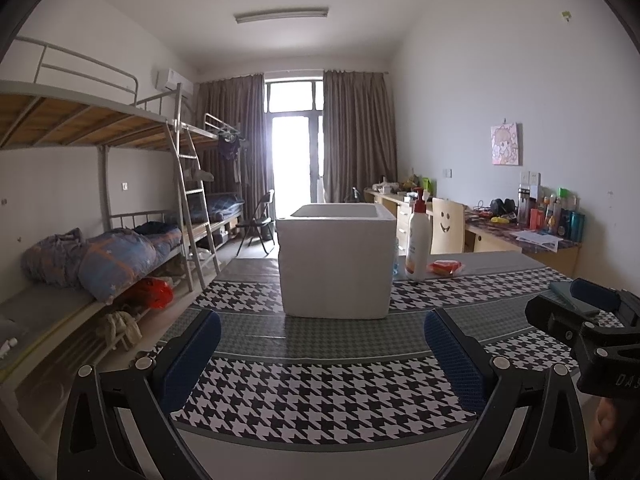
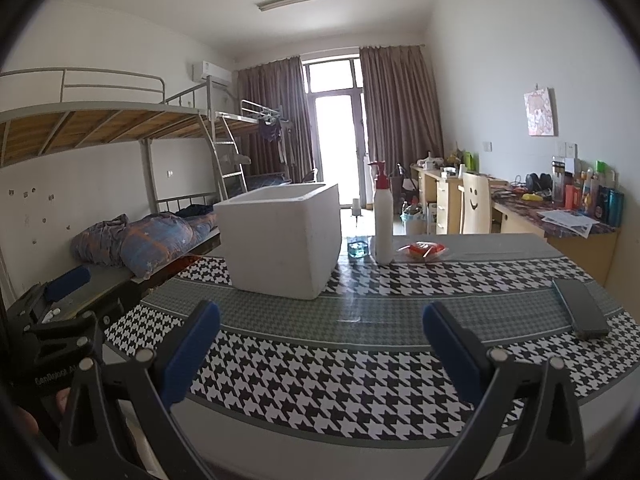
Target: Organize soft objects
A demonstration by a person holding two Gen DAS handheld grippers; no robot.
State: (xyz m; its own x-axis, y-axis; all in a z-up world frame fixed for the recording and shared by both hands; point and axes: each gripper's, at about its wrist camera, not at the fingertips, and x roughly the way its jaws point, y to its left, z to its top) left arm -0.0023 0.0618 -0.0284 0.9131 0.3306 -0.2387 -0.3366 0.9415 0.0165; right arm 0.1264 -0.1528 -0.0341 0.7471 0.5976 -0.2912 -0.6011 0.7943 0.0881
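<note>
A white foam box (image 1: 336,256) (image 2: 280,240), open at the top, stands on the houndstooth-patterned table (image 1: 320,392). Right of it lies a red-orange plastic-wrapped packet (image 1: 446,267) (image 2: 424,250). My left gripper (image 1: 322,344) hangs open over the table's near edge, short of the box, with nothing between its blue pads. My right gripper (image 2: 322,340) is open too, empty, aimed past the right side of the box. The inside of the box is hidden.
A white pump bottle (image 2: 383,220) and a small blue glass (image 2: 357,248) stand behind the box. A dark phone (image 2: 582,314) lies at the table's right. Bunk beds with bedding (image 1: 120,256) line the left wall, cluttered desks (image 1: 532,236) the right.
</note>
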